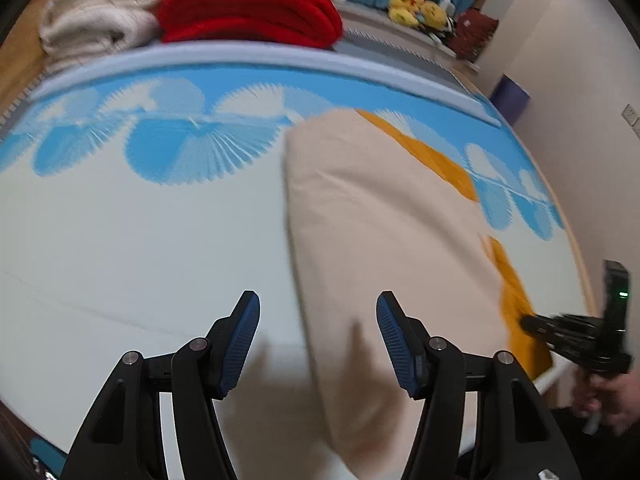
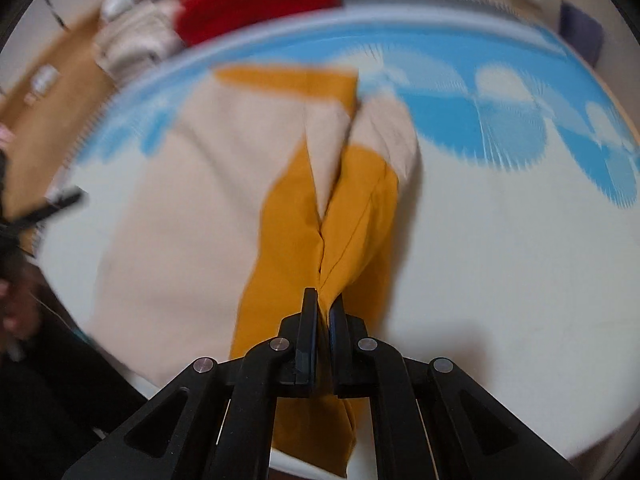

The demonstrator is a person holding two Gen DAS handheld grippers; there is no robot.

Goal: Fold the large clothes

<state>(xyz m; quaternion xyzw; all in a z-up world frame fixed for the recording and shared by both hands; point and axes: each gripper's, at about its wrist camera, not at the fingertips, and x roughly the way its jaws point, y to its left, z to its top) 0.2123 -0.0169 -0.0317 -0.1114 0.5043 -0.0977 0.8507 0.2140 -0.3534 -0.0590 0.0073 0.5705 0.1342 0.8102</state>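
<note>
A large beige and mustard-yellow garment (image 1: 384, 232) lies spread on the bed (image 1: 140, 240), whose cover is pale with a band of blue fan shapes along the far side. The right gripper (image 2: 324, 312) has its jaws pinched tight on a bunched fold of the yellow cloth, which is pulled up into a taut ridge running away from the fingers toward the beige part of the garment (image 2: 192, 208). The left gripper (image 1: 318, 332) hangs just above the near edge of the beige cloth with its jaws spread wide and nothing between them; the cloth's left edge passes under the gap. In the left view the right gripper (image 1: 532, 324) shows at the yellow edge of the garment. The folding looks to be at an early or middle stage: the garment seems partly doubled over, with yellow showing from under beige, yet it is still broad and loose, not a neat stack. A red blanket (image 1: 248, 4) and a cream blanket (image 1: 100, 8) sit folded beyond the bed, and yellow plush toys (image 1: 416, 10) lie farther back.
</note>
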